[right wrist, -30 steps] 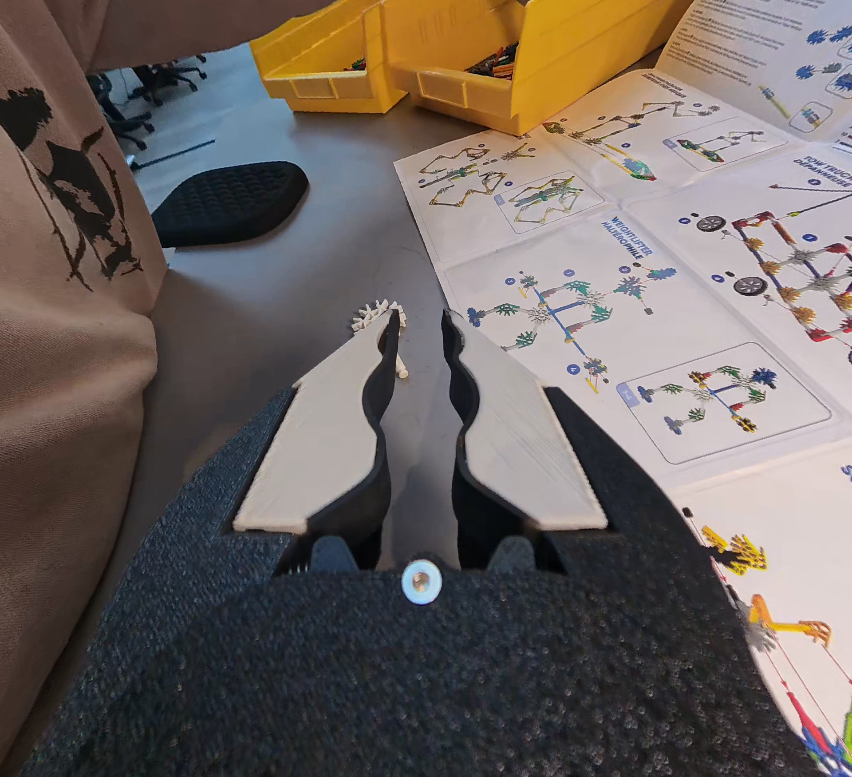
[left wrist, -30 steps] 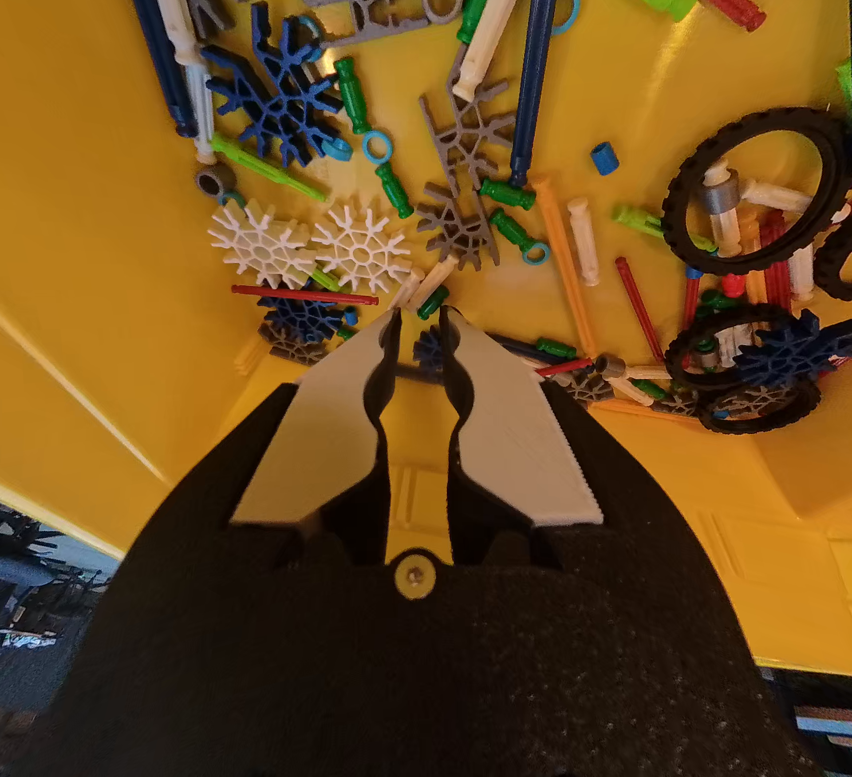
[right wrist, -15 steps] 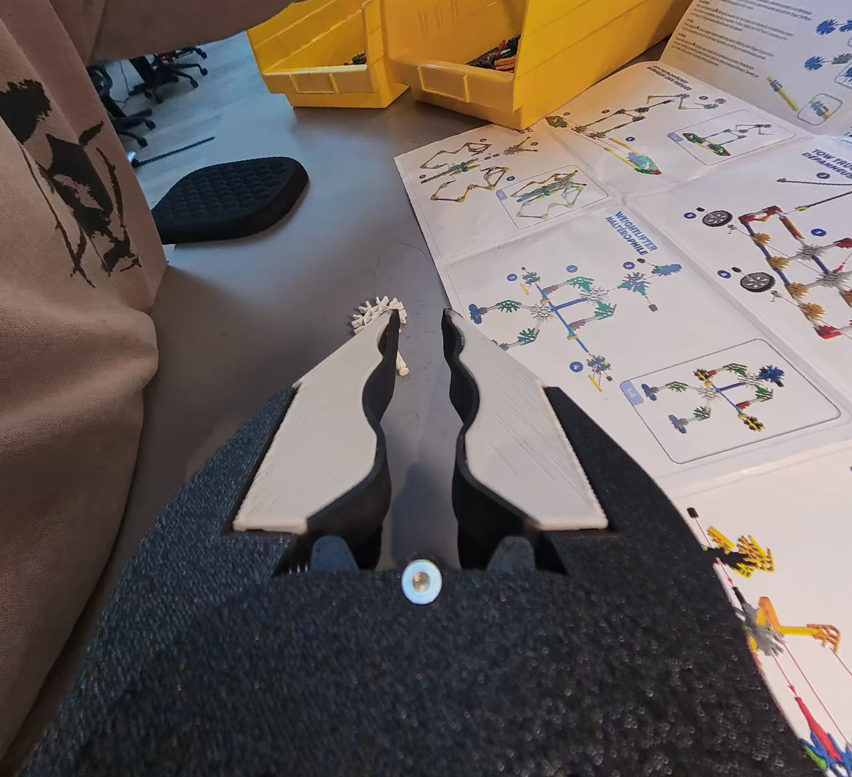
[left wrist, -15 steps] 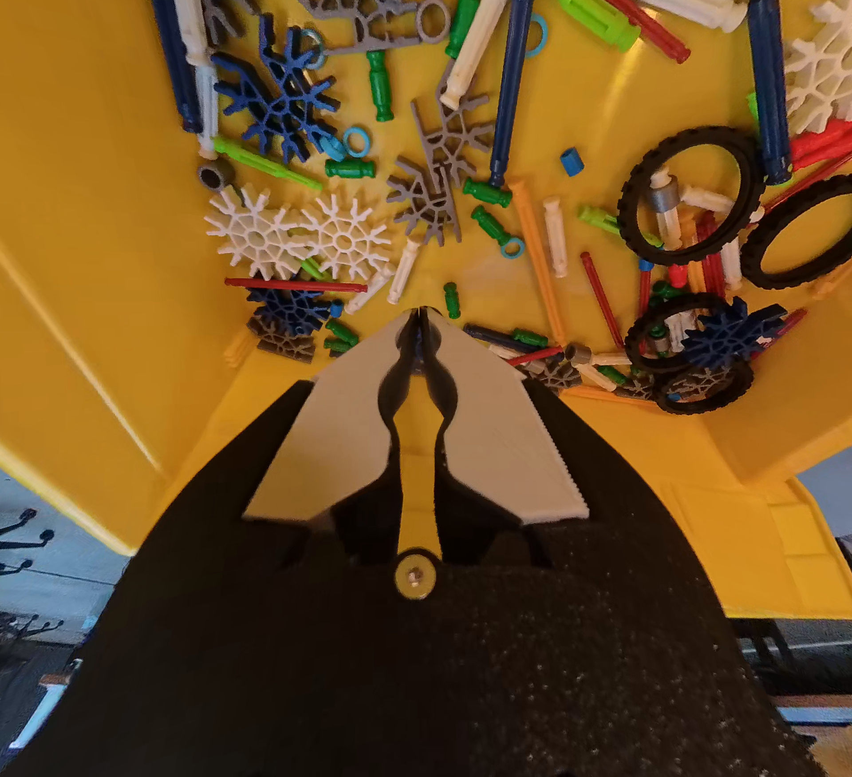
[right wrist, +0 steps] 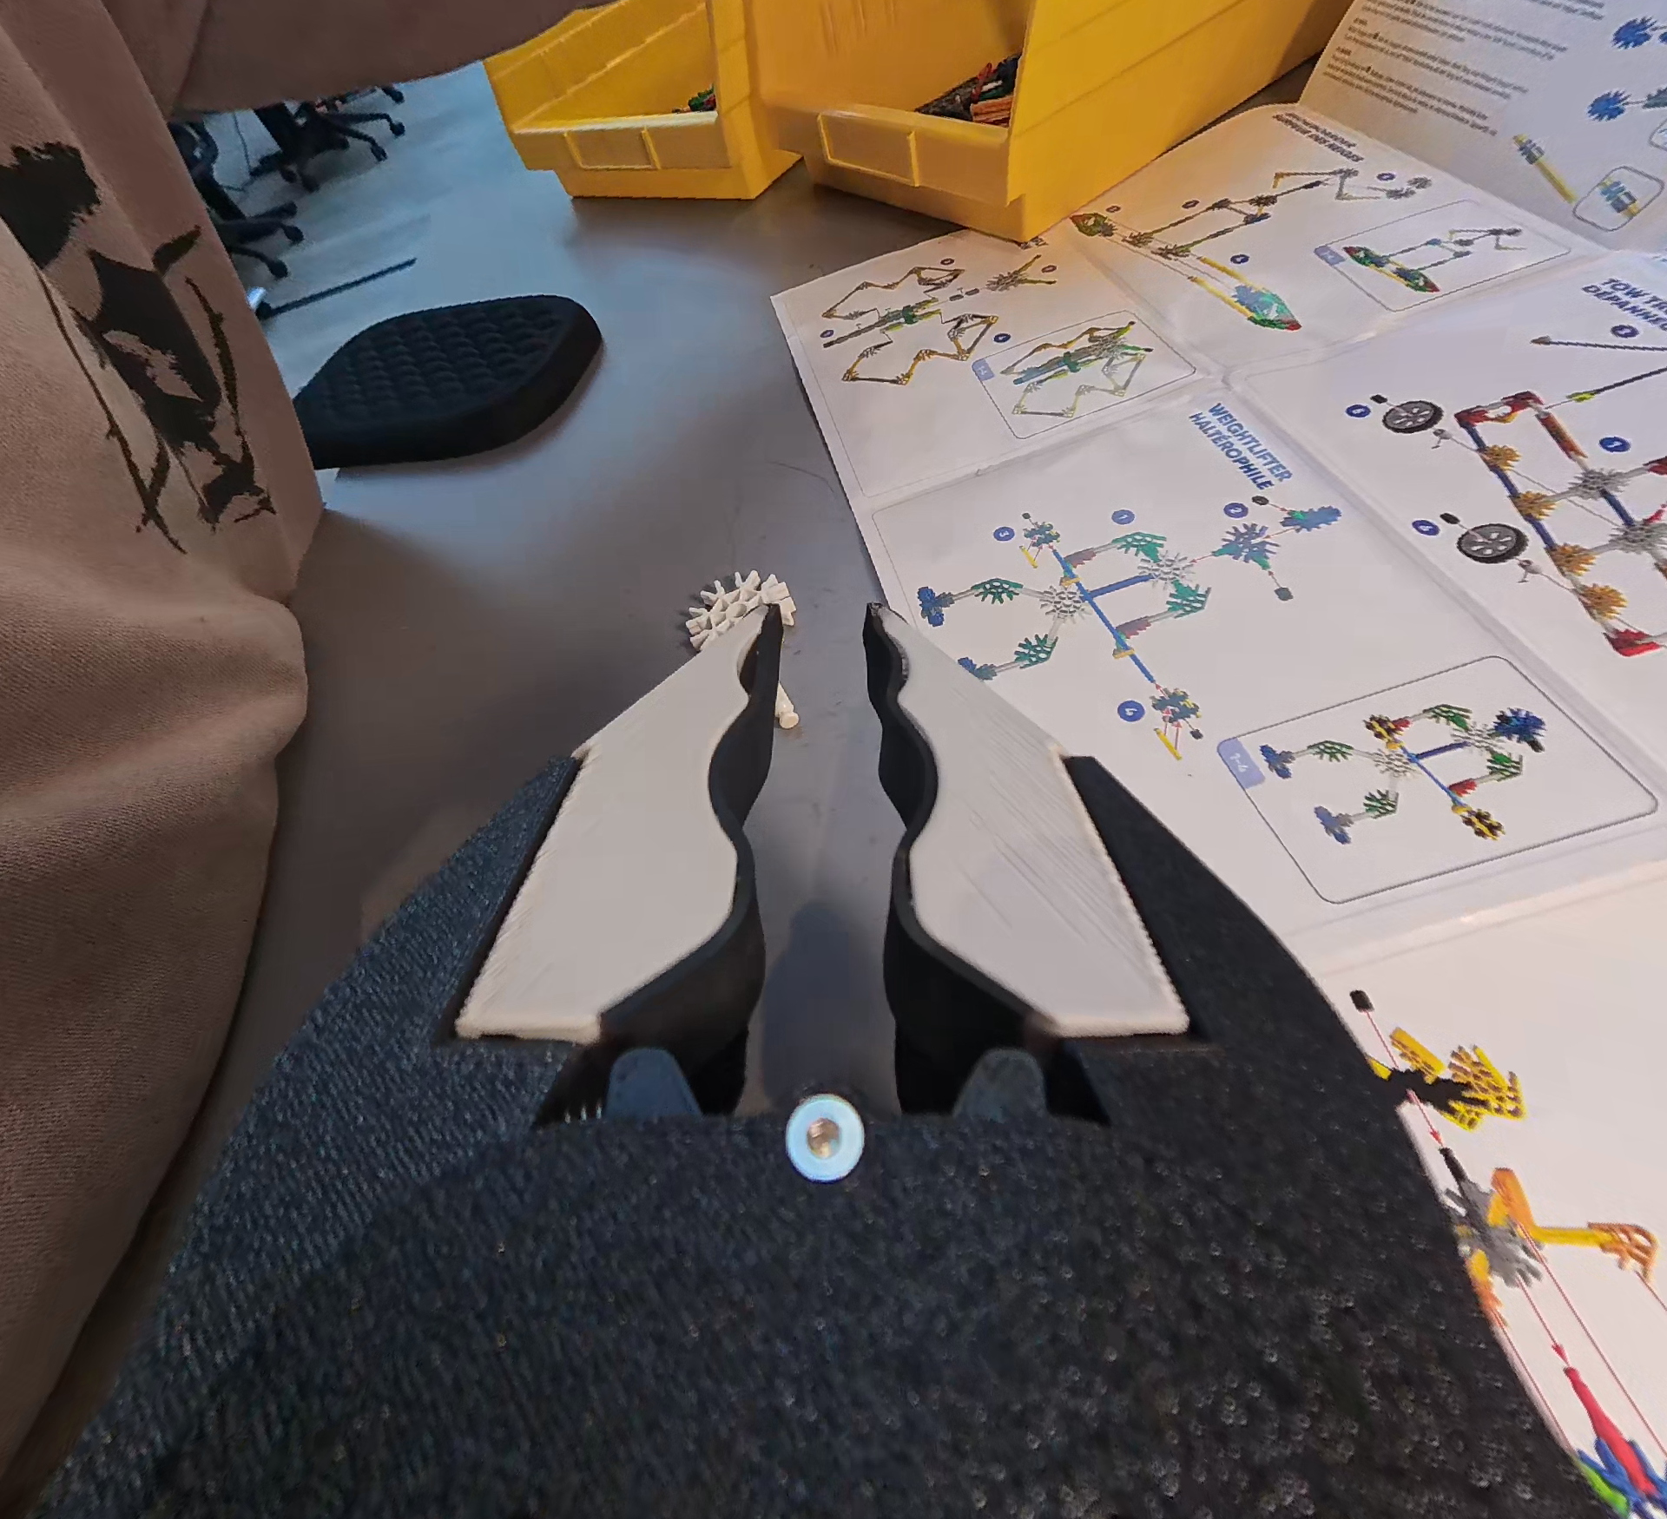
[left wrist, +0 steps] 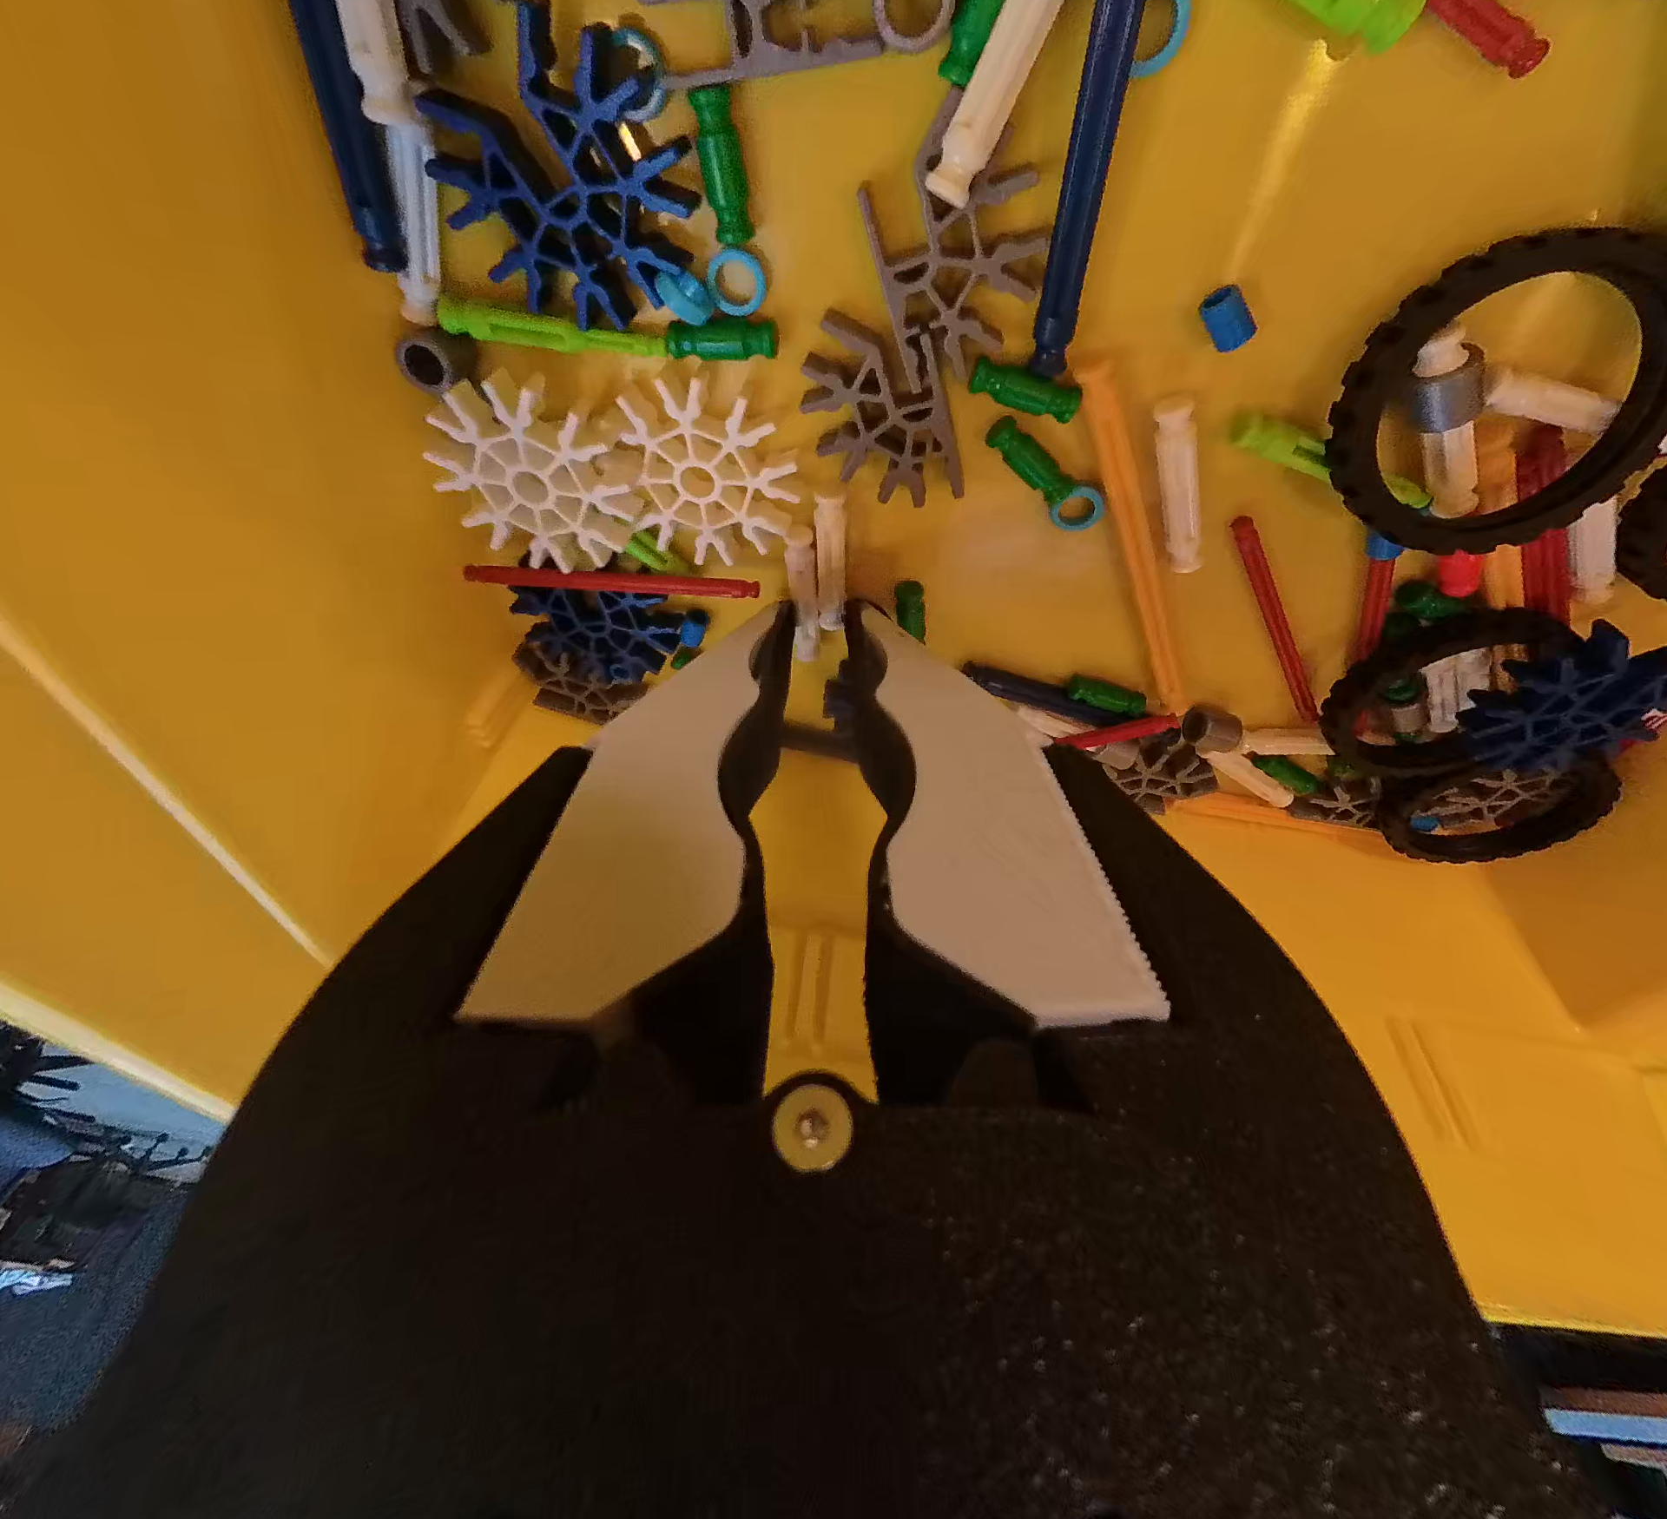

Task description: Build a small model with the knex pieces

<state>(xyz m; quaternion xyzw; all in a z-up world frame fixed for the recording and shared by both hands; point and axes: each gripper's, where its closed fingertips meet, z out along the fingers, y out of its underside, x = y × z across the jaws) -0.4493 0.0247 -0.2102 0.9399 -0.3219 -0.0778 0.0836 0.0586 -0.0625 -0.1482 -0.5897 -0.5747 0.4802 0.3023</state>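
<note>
Left gripper [left wrist: 819, 626], jaws narrowly apart, straddles two short white plastic rods [left wrist: 816, 569] inside the yellow plastic bin [left wrist: 135, 393]. Right gripper [right wrist: 819, 619] hangs part-open beside a white snowflake-shaped connector [right wrist: 732, 603].

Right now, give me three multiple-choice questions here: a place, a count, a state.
1. Right wrist view: the white connector lies where? A in a bin; B on the grey table by the right claw; C on the paper.
2. Yellow bins in that view? A one; B two; C four.
3. Right claw? A open, empty; B shut on a rod; C shut, empty.
B, bare table around it; B, two side by side; A, table shows between its fingers.
</note>
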